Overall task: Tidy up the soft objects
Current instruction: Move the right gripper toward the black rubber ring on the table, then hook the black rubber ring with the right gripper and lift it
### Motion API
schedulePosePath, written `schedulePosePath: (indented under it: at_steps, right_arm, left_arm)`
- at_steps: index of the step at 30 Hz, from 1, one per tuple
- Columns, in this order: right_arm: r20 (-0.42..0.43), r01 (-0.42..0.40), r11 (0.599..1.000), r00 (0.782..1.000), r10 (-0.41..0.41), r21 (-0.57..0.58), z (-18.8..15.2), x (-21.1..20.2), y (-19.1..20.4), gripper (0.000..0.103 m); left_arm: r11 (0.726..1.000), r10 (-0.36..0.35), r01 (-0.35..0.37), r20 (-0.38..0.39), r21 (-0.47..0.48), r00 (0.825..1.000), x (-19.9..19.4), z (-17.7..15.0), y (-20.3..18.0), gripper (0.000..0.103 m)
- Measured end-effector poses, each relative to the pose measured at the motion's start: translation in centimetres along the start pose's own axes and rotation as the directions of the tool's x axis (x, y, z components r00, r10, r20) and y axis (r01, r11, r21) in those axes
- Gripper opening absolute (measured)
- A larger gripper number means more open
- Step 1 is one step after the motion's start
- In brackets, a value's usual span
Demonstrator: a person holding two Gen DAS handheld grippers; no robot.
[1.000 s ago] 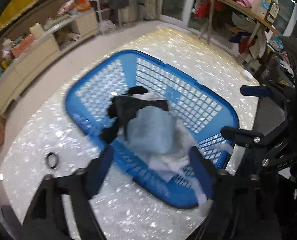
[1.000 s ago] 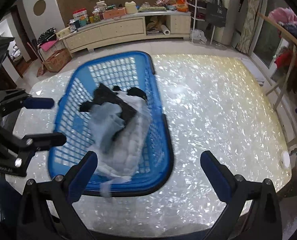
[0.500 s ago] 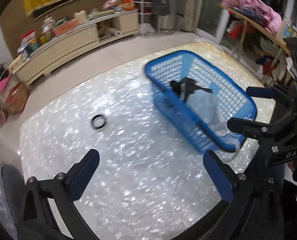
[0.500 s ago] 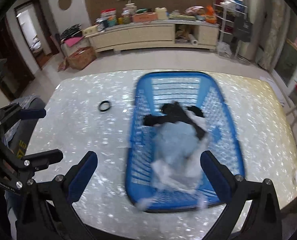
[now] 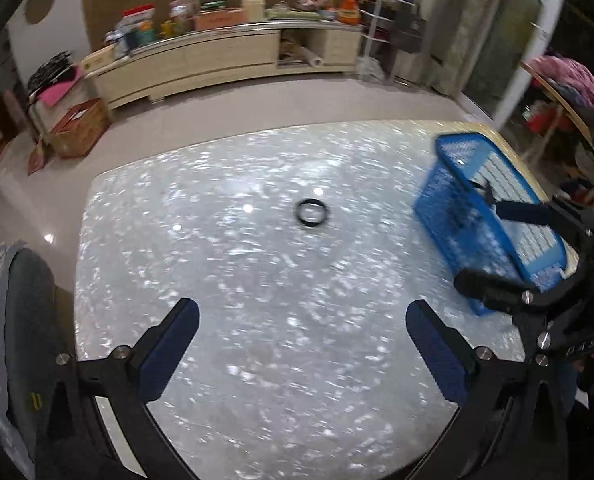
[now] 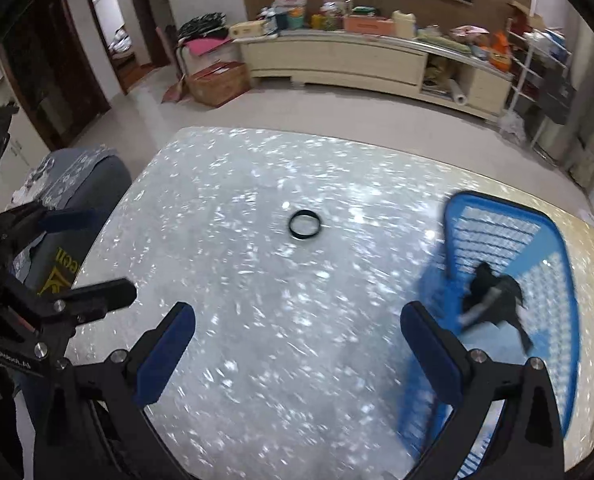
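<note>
While both tools hang over the speckled table with nothing in them, the work lies off to one side. In the left wrist view, the left gripper (image 5: 302, 344) fills the lower middle of the frame, its blue pads spread wide apart and empty. The blue basket (image 5: 453, 216) sits at the right edge, its long axis running from upper left down to lower right, partly behind the other tool's black frame. A small black ring (image 5: 312, 212) lies on the table (image 5: 257, 360) at centre, straight ahead of the pads.

In the right wrist view, the right gripper (image 6: 298, 346) is likewise agape and holds nothing. The basket stands at the lower right, just beside and behind the right-hand pad, its length running up and down the frame. A dark garment (image 6: 493, 300) lies inside it; something paler may sit under it, though the blur leaves that unclear. The ring rests above centre.

The basket lies to the right of both tools, and the right one looks nearer, so I judge it the likelier to reach in.

Half a second ago the basket stood mid-frame between the right tool's pads, with a pale cloth plain to see; both views have since swung left, toward the ring.
</note>
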State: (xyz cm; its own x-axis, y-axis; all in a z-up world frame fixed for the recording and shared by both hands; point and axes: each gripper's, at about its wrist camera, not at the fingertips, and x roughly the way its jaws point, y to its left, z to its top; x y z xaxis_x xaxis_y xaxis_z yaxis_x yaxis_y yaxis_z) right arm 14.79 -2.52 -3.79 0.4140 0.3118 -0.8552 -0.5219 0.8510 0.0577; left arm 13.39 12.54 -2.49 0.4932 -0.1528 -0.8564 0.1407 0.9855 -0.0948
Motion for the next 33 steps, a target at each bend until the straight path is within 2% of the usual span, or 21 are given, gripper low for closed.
schedulePosePath:
  at_steps: [5,10,12,14,17,21,26,28,29,33]
  right_arm:
    - [-0.036,0.022,0.999,0.999,-0.024,-0.048,1.8,3.4,2.8,0.100]
    - [-0.069,0.025,0.998,0.997,-0.029,-0.055,2.9,7.1,3.5,0.096]
    - [-0.083,0.033,0.997,0.996,-0.038,-0.064,3.2,8.5,3.8,0.085]
    - [-0.101,0.029,0.997,0.994,-0.036,-0.068,3.5,10.1,3.9,0.080]
    - [-0.113,0.028,0.998,0.993,-0.035,-0.063,4.0,12.0,3.6,0.078]
    - [-0.138,0.043,0.997,0.989,-0.051,-0.059,4.8,14.8,3.4,0.063]
    - [-0.162,0.049,0.998,0.985,-0.057,-0.048,5.5,17.6,3.0,0.058]
    - [-0.167,0.051,0.997,0.984,-0.060,-0.056,5.6,18.3,3.0,0.045]
    - [-0.162,0.065,0.996,0.984,-0.074,-0.060,5.7,18.6,2.9,0.034]
    - [-0.178,0.057,0.997,0.982,-0.064,-0.043,6.1,20.4,2.1,0.032]
  left_arm:
    - [0.998,0.024,-0.023,0.007,-0.056,1.000,1.5,0.2,3.5,0.103]
    - [0.996,0.041,-0.042,-0.017,-0.078,0.999,3.8,0.4,6.5,0.103]
    - [0.995,0.041,-0.043,-0.024,-0.085,0.999,4.9,0.5,7.6,0.103]
    - [0.995,0.039,-0.042,-0.038,-0.087,0.999,6.2,0.6,8.5,0.103]
    - [0.996,0.040,-0.044,-0.047,-0.075,0.998,8.0,0.9,9.4,0.103]
    - [0.997,0.044,-0.048,-0.062,-0.061,0.997,10.9,1.6,10.4,0.103]
    - [0.997,0.043,-0.047,-0.060,-0.066,0.997,14.2,2.3,11.4,0.103]
    - [0.997,0.039,-0.043,-0.054,-0.068,0.998,15.1,2.5,11.6,0.103]
    - [0.997,0.034,-0.038,-0.054,-0.070,0.998,15.6,2.6,11.7,0.103]
    - [0.998,0.051,-0.052,-0.044,-0.035,0.998,17.1,3.2,11.5,0.103]
